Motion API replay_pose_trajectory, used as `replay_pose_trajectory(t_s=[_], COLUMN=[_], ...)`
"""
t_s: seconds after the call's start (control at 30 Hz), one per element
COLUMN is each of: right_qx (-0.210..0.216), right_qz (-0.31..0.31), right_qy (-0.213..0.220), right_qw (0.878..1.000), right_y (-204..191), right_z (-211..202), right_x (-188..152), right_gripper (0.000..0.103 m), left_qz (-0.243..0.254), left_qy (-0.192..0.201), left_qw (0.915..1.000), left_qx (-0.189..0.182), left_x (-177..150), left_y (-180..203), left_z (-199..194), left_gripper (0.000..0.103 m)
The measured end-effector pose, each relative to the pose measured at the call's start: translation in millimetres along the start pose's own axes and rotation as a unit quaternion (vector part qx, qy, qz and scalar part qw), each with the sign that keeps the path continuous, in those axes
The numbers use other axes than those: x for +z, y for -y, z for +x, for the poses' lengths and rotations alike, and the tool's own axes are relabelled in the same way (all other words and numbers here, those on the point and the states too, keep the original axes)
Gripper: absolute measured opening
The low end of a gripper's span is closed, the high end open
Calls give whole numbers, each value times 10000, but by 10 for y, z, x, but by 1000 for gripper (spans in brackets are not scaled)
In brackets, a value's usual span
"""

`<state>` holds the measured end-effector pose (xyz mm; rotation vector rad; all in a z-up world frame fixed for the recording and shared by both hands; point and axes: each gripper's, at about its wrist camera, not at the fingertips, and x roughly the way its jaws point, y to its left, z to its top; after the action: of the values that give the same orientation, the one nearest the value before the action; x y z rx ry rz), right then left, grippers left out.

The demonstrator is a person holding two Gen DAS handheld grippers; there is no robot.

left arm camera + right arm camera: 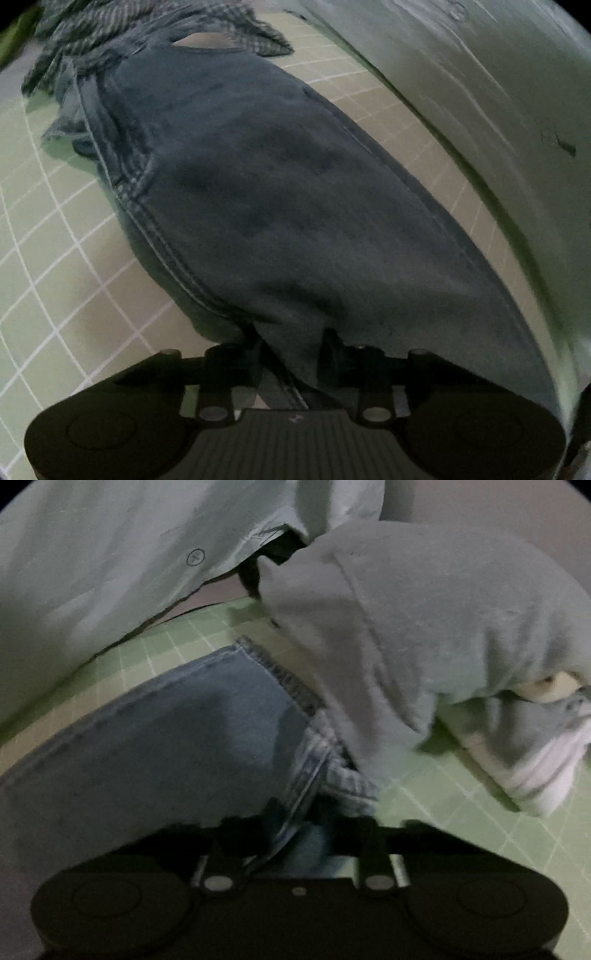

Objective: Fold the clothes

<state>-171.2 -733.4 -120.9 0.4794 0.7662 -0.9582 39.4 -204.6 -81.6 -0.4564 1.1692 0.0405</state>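
A pair of blue jeans hangs lifted over the green grid mat. My left gripper is shut on the denim, which drapes away from its fingers toward the far end. In the right wrist view the same jeans show lighter blue, with a stitched hem edge. My right gripper is shut on a bunched seam of the jeans. The fingertips of both grippers are buried in the cloth.
A grey sweatshirt lies heaped on the mat at the right, over a white garment. A pale shirt with a button fills the left background. A checked cloth lies beyond the jeans.
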Motion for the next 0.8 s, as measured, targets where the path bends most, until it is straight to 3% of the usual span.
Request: replay_pose_trajectory(t_s=[0.13, 0.27, 0.33, 0.53, 0.6, 0.73, 0.8], right_qx=[178, 209, 15, 50, 117, 253, 330], right_qz=[269, 437, 500, 834, 940, 1201, 1204], right_qy=[-33, -108, -150, -269, -255, -190, -171], right_qw=[9995, 9988, 9986, 9961, 9952, 9923, 9920], right_y=[153, 257, 327, 633, 651, 609, 553], right_z=[-116, -250, -336, -633, -649, -636, -620], right_x=[-103, -224, -337, -676, -689, -639, -594], right_gripper=[9, 1, 0, 1, 5, 29, 31], left_qz=[316, 151, 132, 360, 344, 200, 133], left_qy=[37, -35, -50, -115, -166, -28, 102], left_qw=[9995, 9997, 9996, 9990, 9989, 9997, 9999], left_qx=[2, -175, -238, -257, -272, -96, 17], left_x=[-18, 29, 35, 80, 118, 197, 263], left_y=[4, -137, -181, -173, -203, -373, -500], left_z=[-14, -33, -48, -27, -22, -72, -106], left_gripper=[31, 30, 30, 30, 30, 30, 30])
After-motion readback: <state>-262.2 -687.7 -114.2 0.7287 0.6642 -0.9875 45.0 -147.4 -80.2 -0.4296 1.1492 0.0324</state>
